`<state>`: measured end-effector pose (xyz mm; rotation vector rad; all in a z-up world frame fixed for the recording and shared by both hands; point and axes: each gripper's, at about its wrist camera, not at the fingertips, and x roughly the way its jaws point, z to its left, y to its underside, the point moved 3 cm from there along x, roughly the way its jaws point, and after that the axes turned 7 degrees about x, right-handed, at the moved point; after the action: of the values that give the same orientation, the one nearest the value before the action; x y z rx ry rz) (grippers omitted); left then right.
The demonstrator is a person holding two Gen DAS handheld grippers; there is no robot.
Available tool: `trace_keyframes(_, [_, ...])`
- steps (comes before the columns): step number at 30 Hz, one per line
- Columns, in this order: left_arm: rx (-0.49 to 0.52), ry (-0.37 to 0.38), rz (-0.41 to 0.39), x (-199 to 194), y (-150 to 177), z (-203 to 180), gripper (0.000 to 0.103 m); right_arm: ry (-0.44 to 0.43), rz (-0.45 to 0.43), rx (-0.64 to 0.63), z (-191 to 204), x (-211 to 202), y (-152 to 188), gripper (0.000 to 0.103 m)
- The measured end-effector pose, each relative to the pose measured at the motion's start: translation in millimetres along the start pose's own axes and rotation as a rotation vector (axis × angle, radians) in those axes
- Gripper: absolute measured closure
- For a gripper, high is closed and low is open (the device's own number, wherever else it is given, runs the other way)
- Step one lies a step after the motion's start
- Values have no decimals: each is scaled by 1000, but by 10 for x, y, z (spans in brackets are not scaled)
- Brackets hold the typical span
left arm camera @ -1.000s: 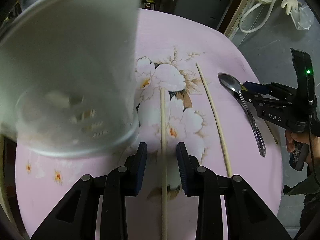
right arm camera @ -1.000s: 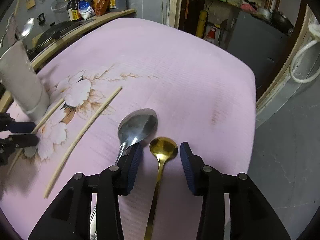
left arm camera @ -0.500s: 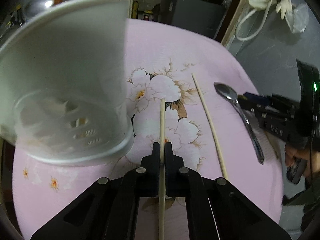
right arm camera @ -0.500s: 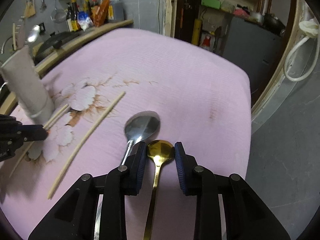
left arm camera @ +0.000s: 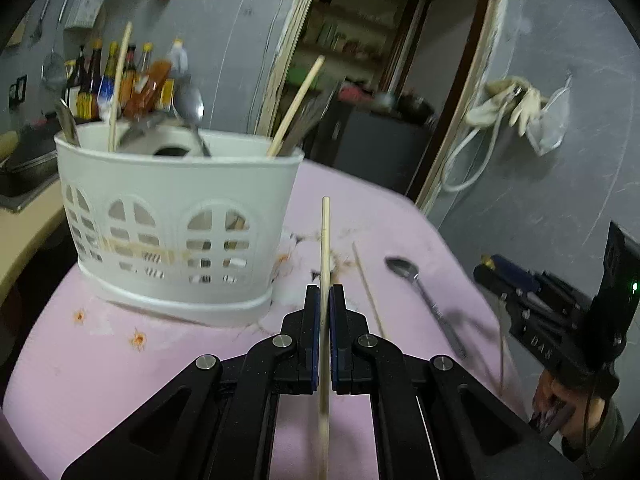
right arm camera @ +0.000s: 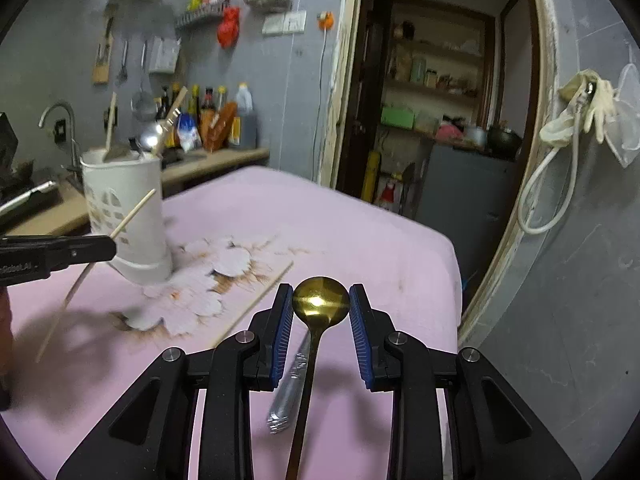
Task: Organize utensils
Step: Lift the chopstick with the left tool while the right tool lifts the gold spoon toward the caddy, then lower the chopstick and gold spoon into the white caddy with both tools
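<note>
My left gripper (left arm camera: pixel 324 296) is shut on a pale wooden chopstick (left arm camera: pixel 325 240), held off the pink table and pointing past the right end of the white utensil holder (left arm camera: pixel 176 232). The holder carries several spoons and chopsticks. My right gripper (right arm camera: pixel 320 298) is shut on the bowl of a gold spoon (right arm camera: pixel 320 300), lifted with its handle running back under the jaws. A second chopstick (left arm camera: pixel 368 292) and a silver spoon (left arm camera: pixel 424 300) lie on the cloth between the grippers. In the right wrist view the left gripper (right arm camera: pixel 110 246) holds its chopstick (right arm camera: pixel 132 212) in front of the holder (right arm camera: pixel 148 248).
The pink flowered tablecloth (right arm camera: pixel 360 240) ends at a rounded far edge before a doorway. A wooden counter (right arm camera: pixel 216 160) with bottles and a sink tap stands behind the holder. A hand (left arm camera: pixel 560 400) grips the right gripper's handle at the table's right edge.
Both grippers closed, the left on the chopstick and the right on the gold spoon, then rose and tilted up, lifting both off the cloth. The holder now stands further ahead.
</note>
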<state>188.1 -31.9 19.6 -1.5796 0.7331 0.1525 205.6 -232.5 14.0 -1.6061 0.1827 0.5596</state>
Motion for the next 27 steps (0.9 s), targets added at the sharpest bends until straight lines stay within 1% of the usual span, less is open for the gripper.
trace_keyframes(4, [6,-7,-41,-44,7,-79,101,19,-80,-18,90,-192,6,77])
trace_keyframes(11, [-22,13,-86,-158,-24,8,101,33,-147,-34,238,-379,79,77])
trace_keyframes(14, [-30,21,-119,-225,-56,32,101,29,-188,-32,307,-503,49,77])
trace_keyframes(17, [-23,12,-150,-305,-89,30,101,21,-229,-36,381,-584,-16,77])
trace_keyframes(21, [-29,21,-175,-366,-145,46,101,-11,-268,-22,458,-649,-127,77])
trace_keyframes(25, [-63,79,-222,-477,-303,177,101,-76,-306,3,570,-661,-334,77])
trace_keyframes(27, [-68,77,-249,-543,-413,275,101,-129,-321,17,603,-654,-428,77])
